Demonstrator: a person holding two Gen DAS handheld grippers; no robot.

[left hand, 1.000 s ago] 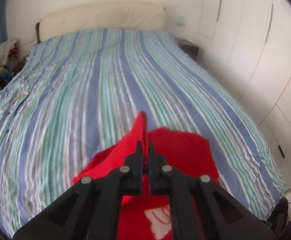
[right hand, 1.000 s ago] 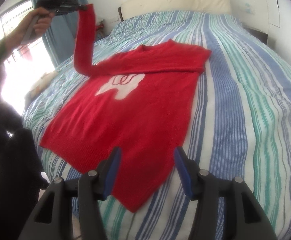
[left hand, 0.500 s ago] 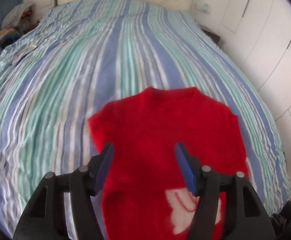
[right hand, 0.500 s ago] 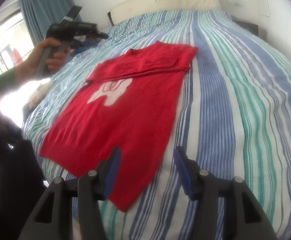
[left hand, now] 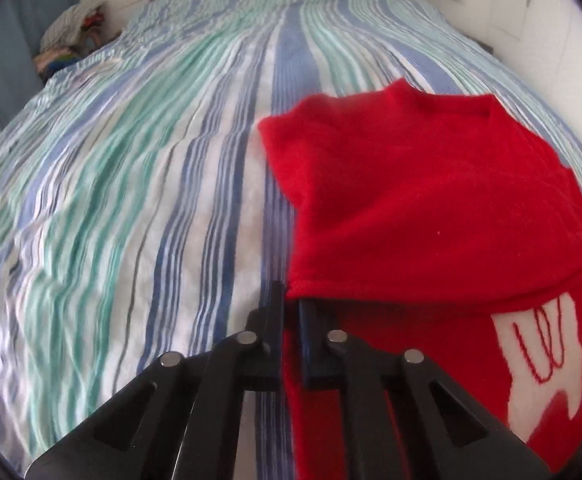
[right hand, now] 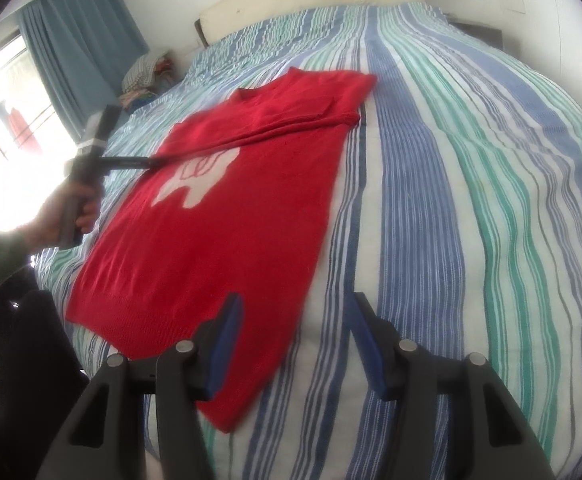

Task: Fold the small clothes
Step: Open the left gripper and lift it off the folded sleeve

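Note:
A red knit sweater (right hand: 227, 208) with a white motif lies flat on the striped bed, both sleeves folded across the chest. In the left wrist view the sweater (left hand: 431, 200) fills the right side. My left gripper (left hand: 290, 300) is shut on the sweater's left edge, where the folded sleeve meets the body; it also shows in the right wrist view (right hand: 153, 162), held by a hand. My right gripper (right hand: 297, 312) is open and empty, hovering over the sweater's lower right hem corner.
The bed (right hand: 471, 168) has a blue, green and white striped cover. A cream headboard (right hand: 311, 4) stands at the far end. A pile of clothes (right hand: 145, 70) sits by the blue curtain (right hand: 79, 44). White wardrobe doors line the right wall.
My left gripper let go of the raised sleeve, which now lies folded across the chest, then dropped to the sweater's left edge and shut on it. My right gripper stayed open, shifting slightly.

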